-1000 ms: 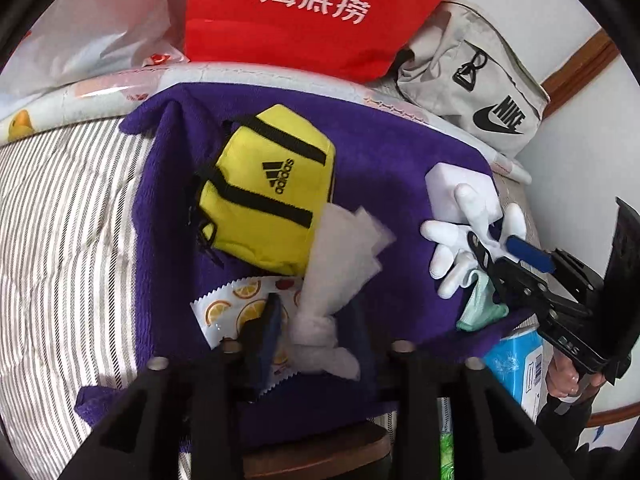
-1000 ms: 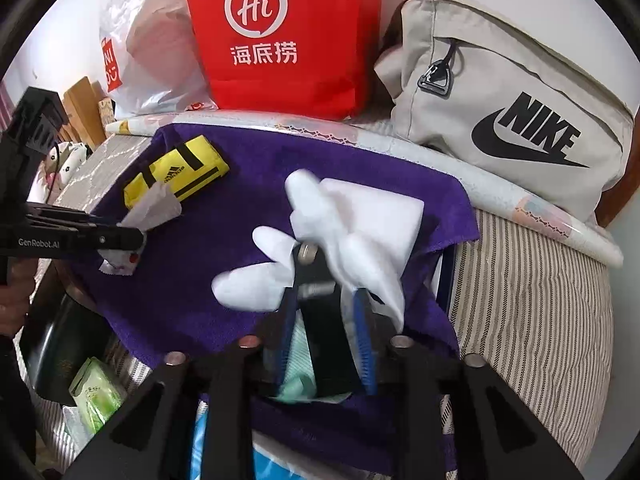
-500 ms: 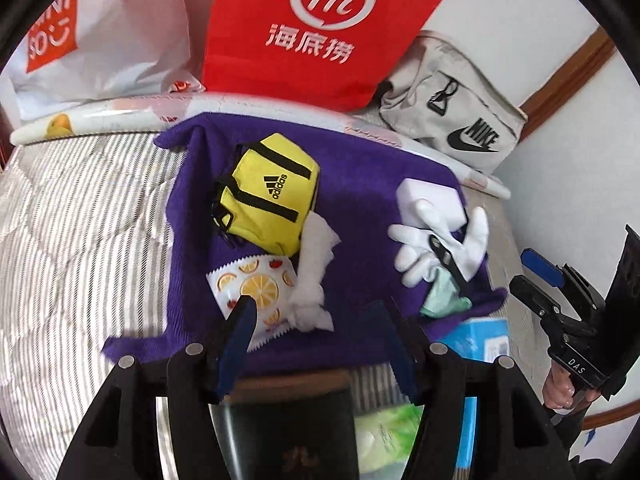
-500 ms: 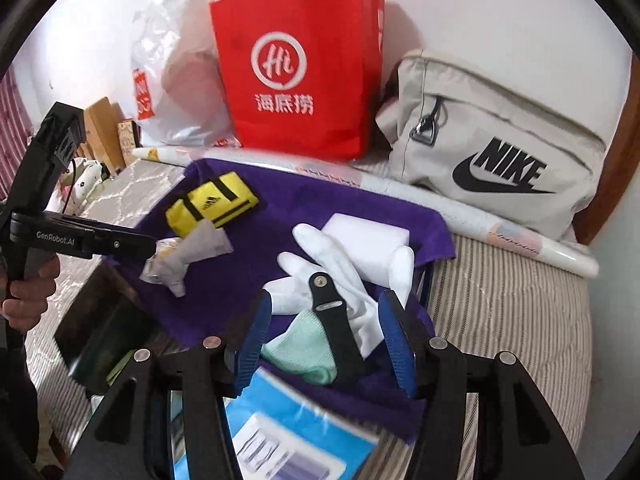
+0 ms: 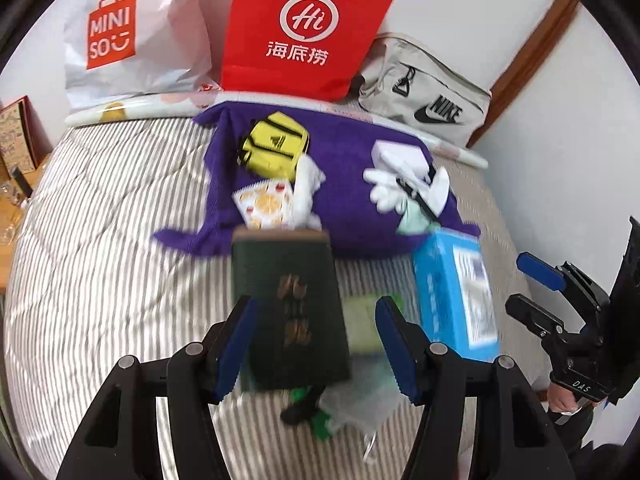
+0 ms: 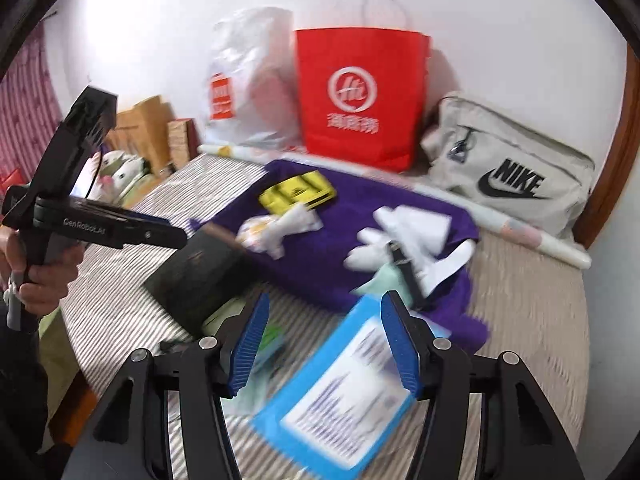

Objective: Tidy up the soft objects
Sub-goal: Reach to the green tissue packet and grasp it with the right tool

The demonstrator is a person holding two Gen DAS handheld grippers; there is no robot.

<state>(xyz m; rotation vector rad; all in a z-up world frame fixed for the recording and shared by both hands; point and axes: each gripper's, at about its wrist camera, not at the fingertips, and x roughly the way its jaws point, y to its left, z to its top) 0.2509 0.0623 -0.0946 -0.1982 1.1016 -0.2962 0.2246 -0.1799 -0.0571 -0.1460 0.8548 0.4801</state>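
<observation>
The soft things lie on a purple towel spread over the far half of a striped bed. On the towel's left part sits a yellow pouch with black straps; just near of it, touching, lie a crumpled white tissue and a fruit-print packet. On the towel's right part a white glove rests against a white block, with a black strap lying across the glove and a pale green cloth at the towel's near right edge.

Near of the towel, a dark green book lies on the bed with its far end touching the towel's edge. Right of it a blue packet lies partly against the towel, and a green pack shows between book and packet, blurred.

The left gripper is spread wide above the book, nothing between its blue pads. The right gripper is likewise spread wide, hovering over the blue packet and holding nothing.

Along the far wall stand a white shopping bag, a red paper bag and, to the right, a grey bag, behind a rolled mat at the bed's far edge.
</observation>
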